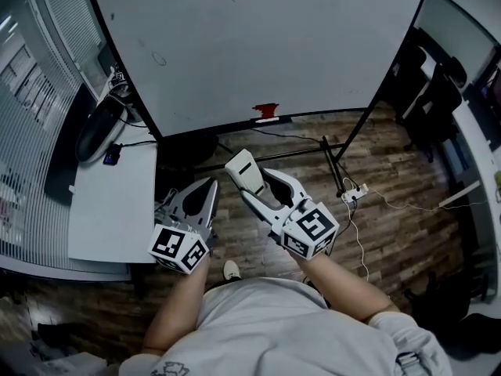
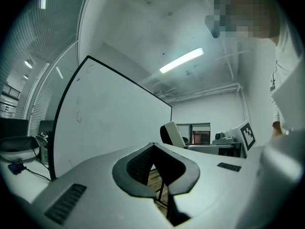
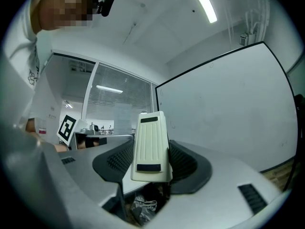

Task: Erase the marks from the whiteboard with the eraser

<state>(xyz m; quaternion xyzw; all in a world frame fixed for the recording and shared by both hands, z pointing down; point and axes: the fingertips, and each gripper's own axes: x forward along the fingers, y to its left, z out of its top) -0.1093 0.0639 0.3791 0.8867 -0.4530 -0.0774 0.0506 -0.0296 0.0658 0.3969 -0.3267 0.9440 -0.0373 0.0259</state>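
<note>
The whiteboard (image 1: 258, 45) stands ahead of me, mostly clean, with a few faint loops (image 1: 159, 59) near its left side. A cream eraser (image 1: 243, 167) sticks up from my right gripper (image 1: 262, 185), which is shut on it well short of the board. In the right gripper view the eraser (image 3: 151, 147) stands upright between the pads, with the whiteboard (image 3: 224, 123) to the right. My left gripper (image 1: 210, 182) hangs beside it, shut and holding nothing. In its own view the left gripper (image 2: 153, 147) has its tips touching, with the whiteboard (image 2: 105, 123) at left.
A small red item (image 1: 264, 112) lies on the board's tray. A white desk (image 1: 109, 202) with a dark chair (image 1: 98, 128) is at left. The stand's legs (image 1: 333, 163), a power strip (image 1: 352, 194) and cable lie on the wooden floor. Office chairs (image 1: 438, 92) stand at right.
</note>
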